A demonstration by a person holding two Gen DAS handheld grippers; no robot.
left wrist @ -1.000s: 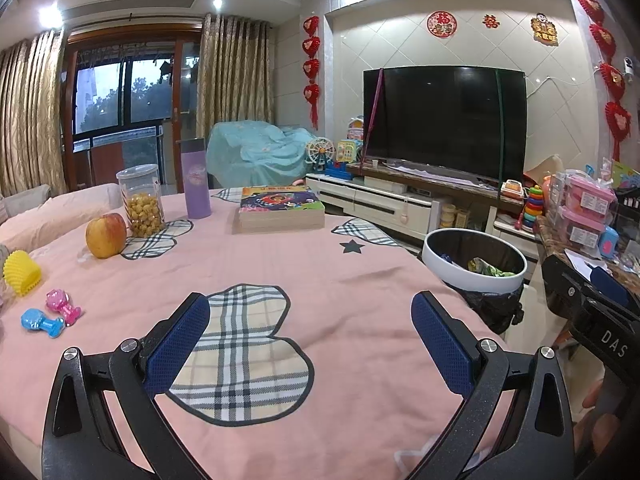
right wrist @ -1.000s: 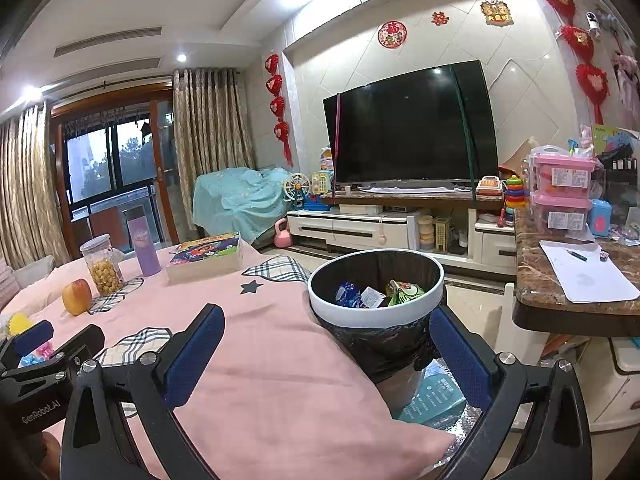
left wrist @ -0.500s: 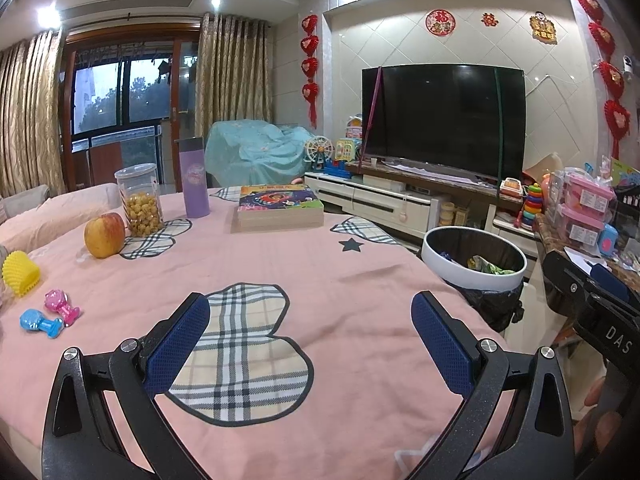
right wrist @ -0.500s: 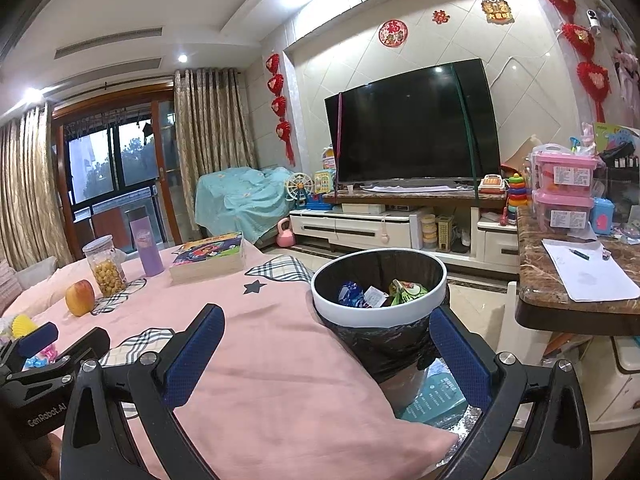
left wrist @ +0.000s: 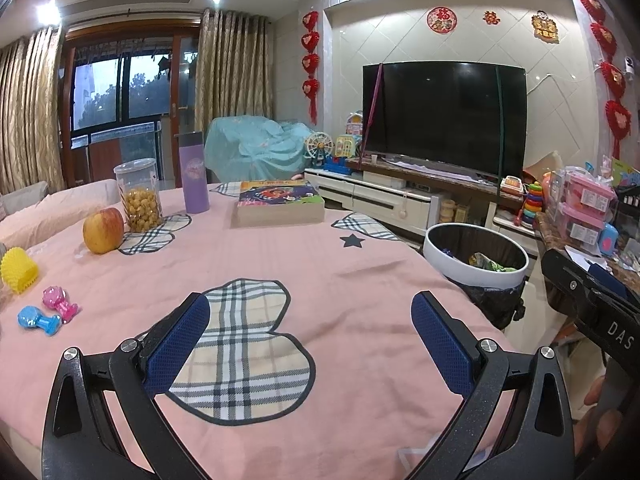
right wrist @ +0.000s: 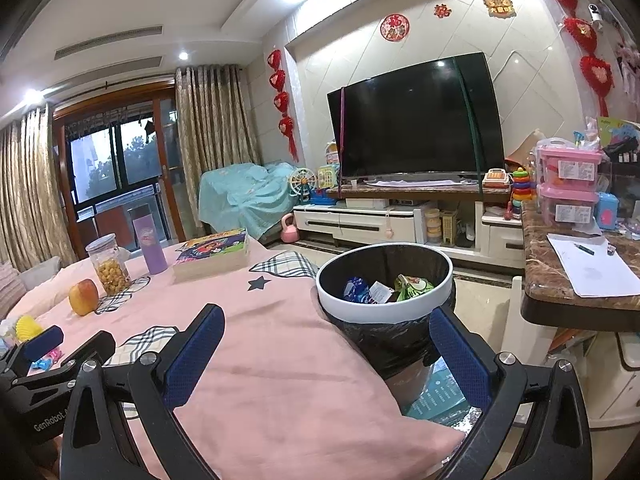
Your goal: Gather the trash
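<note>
A white-rimmed trash bin (right wrist: pixel 384 300) lined with a black bag stands beside the table's right edge; blue, white and green wrappers (right wrist: pixel 386 288) lie inside it. The left wrist view shows the same bin (left wrist: pixel 474 260) at right. My right gripper (right wrist: pixel 326 322) is open and empty, hovering over the table edge just short of the bin. My left gripper (left wrist: pixel 310 314) is open and empty above the plaid heart patch on the pink tablecloth (left wrist: pixel 280 264). The left gripper (right wrist: pixel 48 344) also shows at the lower left of the right wrist view.
On the table sit an apple (left wrist: pixel 103 230), a snack jar (left wrist: pixel 138 194), a purple bottle (left wrist: pixel 194 172), a book (left wrist: pixel 278 202), a yellow toy (left wrist: pixel 18 270) and small pink and blue toys (left wrist: pixel 48 310). A marble counter (right wrist: pixel 560 276) with paper stands right of the bin.
Both grippers stay open with almost no shift; the right wrist view has drifted slightly, the bin sitting a touch further right.
</note>
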